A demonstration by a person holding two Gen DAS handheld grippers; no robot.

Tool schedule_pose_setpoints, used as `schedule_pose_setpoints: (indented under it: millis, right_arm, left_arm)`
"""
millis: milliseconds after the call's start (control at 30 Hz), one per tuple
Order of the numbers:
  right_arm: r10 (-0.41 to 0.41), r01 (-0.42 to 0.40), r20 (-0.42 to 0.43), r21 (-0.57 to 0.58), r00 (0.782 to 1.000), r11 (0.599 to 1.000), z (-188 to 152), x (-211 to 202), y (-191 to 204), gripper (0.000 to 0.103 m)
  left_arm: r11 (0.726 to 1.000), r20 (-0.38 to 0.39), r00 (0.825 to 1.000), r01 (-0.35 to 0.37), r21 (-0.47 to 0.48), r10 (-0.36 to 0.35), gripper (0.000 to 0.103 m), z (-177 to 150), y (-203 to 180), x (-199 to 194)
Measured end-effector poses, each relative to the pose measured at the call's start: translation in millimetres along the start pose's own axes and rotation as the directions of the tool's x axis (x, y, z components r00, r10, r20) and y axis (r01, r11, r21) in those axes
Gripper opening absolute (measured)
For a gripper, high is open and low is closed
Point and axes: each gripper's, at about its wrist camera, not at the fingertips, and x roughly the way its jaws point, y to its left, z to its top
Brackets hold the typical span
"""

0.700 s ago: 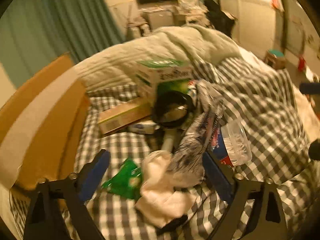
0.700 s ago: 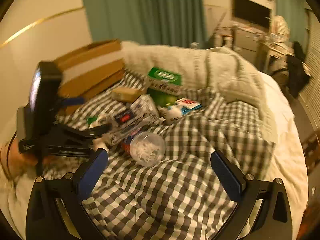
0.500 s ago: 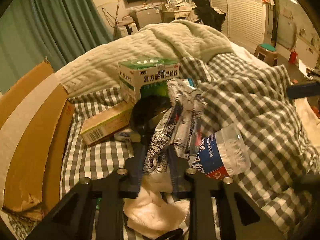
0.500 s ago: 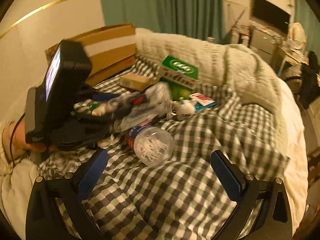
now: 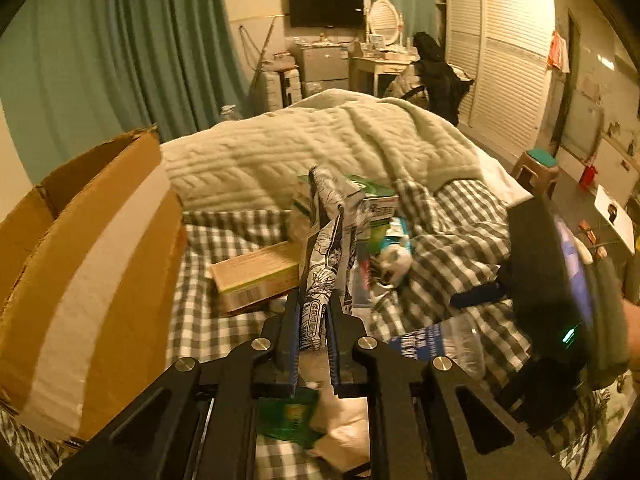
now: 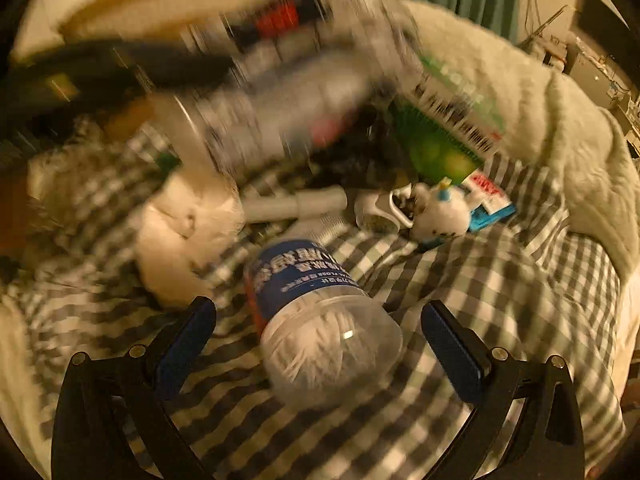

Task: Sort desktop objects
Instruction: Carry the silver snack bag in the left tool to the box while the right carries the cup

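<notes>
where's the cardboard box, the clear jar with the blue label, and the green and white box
cardboard box (image 5: 132,272), left wrist view, on its outer side wall
clear jar with the blue label (image 6: 320,320), right wrist view, on its body just below the label
green and white box (image 6: 460,92), right wrist view, on its printed top face

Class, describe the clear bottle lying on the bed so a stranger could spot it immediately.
Start at the checked bedspread. The bottle lies on its side there, ahead of the open right gripper, beside a white cloth. Only it is clear plastic with a blue label, white pieces inside.
</notes>
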Motion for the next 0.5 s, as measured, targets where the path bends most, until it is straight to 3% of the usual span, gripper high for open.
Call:
schedule_pose_setpoints:
  millis: [33, 100, 300, 500]
  right_arm:
    - [-0.008, 0.007, -0.021, -0.021, 1.0, 1.0, 1.0, 7.7, 4.3, 0.102]
    - [-0.031, 0.029, -0.056, -0.031, 0.998, 0.999, 1.7, 17.0, 8.4, 0.081]
    - [-0.034, 0.035, -0.028, 0.047, 0.999, 0.998, -3.8, 7.1, 9.6, 0.074]
    - [-0.146, 0.144, 0.031, 0.059, 0.989, 0.988, -10.4, -39.7, 25.2, 0.068]
  left_arm:
    - [1.0, -0.002, 1.0, 0.008, -0.016, -0.009, 0.012, -0.7, 5.4, 0.4]
    - [0.999, -0.014, 1.0, 0.017, -0.049, -0.018, 0.012, -1.8, 15.5, 3.3]
    - [0.997, -0.03, 1.0, 0.007, -0.08, -0.009, 0.012, -9.3, 27.5, 2.5]
    - [0.996, 0.016, 1.0, 0.007, -0.084, -0.005, 0.01, -5.1, 25.2, -27.6]
